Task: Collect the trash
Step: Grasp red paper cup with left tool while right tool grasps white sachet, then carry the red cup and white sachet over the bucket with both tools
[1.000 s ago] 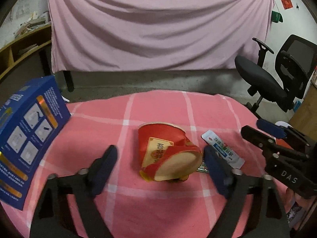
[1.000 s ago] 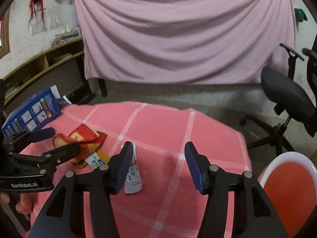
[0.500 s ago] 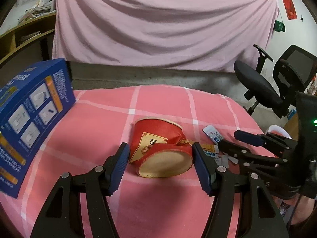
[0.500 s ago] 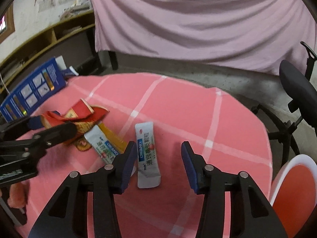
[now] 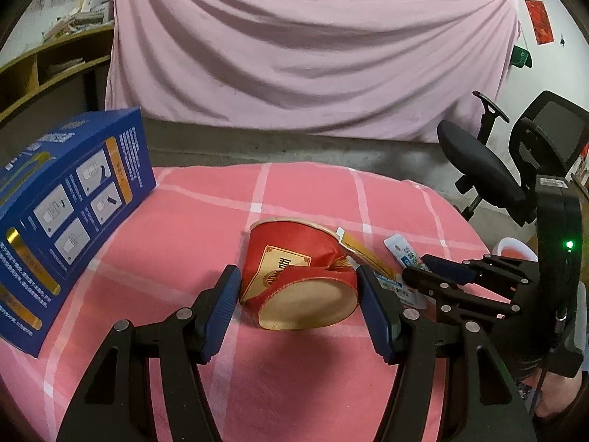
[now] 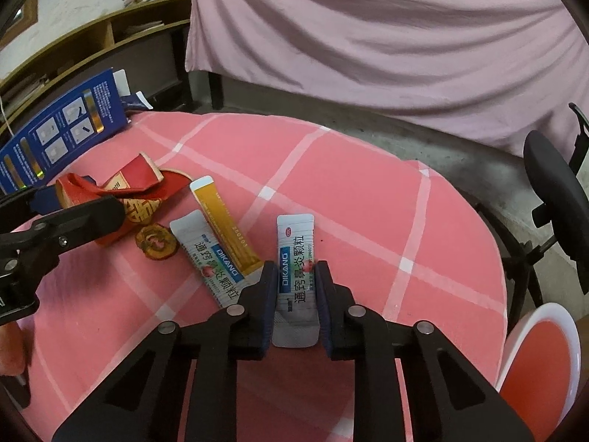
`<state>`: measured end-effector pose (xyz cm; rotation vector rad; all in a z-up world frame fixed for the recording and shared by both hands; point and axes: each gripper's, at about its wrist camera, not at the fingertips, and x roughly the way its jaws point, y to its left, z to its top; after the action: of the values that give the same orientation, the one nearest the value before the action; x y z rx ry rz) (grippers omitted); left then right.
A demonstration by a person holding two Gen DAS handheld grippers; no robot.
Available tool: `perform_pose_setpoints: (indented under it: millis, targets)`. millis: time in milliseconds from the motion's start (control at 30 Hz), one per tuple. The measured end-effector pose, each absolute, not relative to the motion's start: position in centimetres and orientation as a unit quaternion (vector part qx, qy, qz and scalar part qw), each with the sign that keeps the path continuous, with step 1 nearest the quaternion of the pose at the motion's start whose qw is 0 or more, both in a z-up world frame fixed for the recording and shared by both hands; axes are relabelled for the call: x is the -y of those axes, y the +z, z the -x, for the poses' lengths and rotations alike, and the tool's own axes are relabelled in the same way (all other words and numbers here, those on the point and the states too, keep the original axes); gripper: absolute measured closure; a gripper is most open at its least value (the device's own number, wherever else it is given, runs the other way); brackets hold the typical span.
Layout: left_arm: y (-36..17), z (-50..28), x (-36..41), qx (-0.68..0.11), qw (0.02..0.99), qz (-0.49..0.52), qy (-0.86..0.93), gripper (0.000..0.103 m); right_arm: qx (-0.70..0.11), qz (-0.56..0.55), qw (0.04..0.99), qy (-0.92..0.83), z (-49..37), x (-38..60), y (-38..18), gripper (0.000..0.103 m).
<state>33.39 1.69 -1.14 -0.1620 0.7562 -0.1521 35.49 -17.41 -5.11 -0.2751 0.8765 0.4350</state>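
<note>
Right gripper (image 6: 296,276) closing on white medicine sachet (image 6: 295,254); left gripper (image 5: 296,294) half-open, straddling crushed red paper cup (image 5: 294,276). Blue cardboard box (image 5: 62,217) standing near on pink checked table (image 5: 184,228).

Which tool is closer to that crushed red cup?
Left. The left tool straddles the cup; the right tool, closing on a sachet, sits beside it.

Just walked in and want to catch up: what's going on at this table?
A person is clearing trash off a pink checked tablecloth with two hand-held grippers. The left gripper straddles a crushed red paper cup. The right gripper is closing on a white medicine sachet. Another white sachet and a yellow sachet lie nearby.
</note>
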Motion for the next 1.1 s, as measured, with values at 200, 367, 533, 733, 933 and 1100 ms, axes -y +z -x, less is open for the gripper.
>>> perform_pose_setpoints:
  millis: [200,367,533,733,933,1100]
  targets:
    - [-0.5,-32.2,-1.2,-0.338,0.936,0.066,-0.076,0.045,-0.391,0.122,0.889,0.207,-34.5,17.7,-4.2,0.085]
    - [0.3,-30.5,-1.1,-0.294,0.951,0.058,-0.076,0.045,-0.301,0.109,0.926,0.200,-31.6,18.7,-1.9,0.085]
    - [1.2,-28.0,-1.1,-0.224,0.968,0.067,-0.087,0.045,-0.205,0.079,0.954,0.201,-28.3,20.5,0.2,0.085]
    - [2.0,-25.0,-0.3,-0.152,0.983,0.053,-0.088,0.045,-0.108,0.046,0.974,0.193,-25.3,22.6,2.1,0.085]
    - [3.2,-22.5,0.9,-0.081,0.991,0.051,-0.094,0.045,-0.047,0.018,0.985,0.164,-22.9,25.0,3.4,0.085]
    - [3.9,-20.9,2.8,-0.046,0.993,0.037,-0.100,0.045,-0.018,0.013,0.991,0.133,-21.1,27.3,4.1,0.085]
